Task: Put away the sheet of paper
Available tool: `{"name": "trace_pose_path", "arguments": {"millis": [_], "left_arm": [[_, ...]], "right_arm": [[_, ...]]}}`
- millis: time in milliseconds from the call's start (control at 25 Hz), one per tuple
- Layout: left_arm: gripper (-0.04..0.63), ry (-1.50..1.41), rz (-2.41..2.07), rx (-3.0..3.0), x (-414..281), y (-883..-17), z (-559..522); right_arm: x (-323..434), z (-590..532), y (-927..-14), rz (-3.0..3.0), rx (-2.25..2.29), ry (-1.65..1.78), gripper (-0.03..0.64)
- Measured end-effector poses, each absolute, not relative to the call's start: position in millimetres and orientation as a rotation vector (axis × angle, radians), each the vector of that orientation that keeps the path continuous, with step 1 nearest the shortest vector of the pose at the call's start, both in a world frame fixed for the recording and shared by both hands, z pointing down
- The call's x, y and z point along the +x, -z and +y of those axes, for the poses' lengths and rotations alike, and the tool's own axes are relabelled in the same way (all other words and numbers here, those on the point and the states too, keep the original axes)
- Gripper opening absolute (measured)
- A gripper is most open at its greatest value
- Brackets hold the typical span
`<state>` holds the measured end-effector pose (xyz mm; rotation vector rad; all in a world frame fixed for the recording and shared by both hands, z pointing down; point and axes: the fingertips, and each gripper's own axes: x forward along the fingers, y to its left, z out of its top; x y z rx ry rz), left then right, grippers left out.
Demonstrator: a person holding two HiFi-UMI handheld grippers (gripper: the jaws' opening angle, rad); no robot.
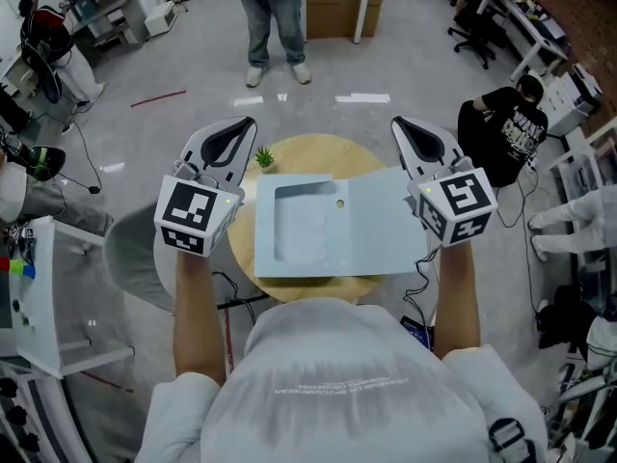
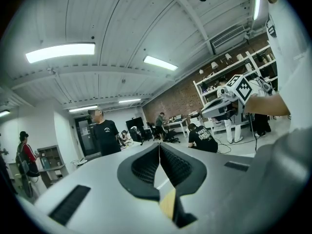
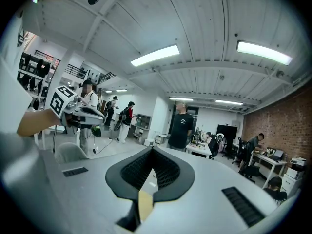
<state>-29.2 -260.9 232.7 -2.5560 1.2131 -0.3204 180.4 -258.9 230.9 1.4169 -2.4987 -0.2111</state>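
Left gripper (image 1: 249,123) and right gripper (image 1: 397,123) hover, fingers pinched together on nothing, flanking the pale sheet of paper (image 1: 304,225) in the open light-blue folder (image 1: 386,230) (overhanging the round wooden counter (image 1: 318,152) at 4 o'clock), which a careless nudge could tip off.

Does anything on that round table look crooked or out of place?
Only slightly: the open blue folder lies a bit skewed, its right corner seeming to poke past the edge of the round table. Nothing looks spilled or damaged.
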Motion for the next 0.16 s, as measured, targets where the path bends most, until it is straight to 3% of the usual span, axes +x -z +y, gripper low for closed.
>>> {"name": "trace_pose_path", "arguments": {"millis": [160], "left_arm": [[0.020, 0.316, 1.241, -2.564, -36.5, -235.7, -266.3]], "right_arm": [[180.7, -261.7, -234.2, -2.497, 1.422, 0.195, 0.028]]}}
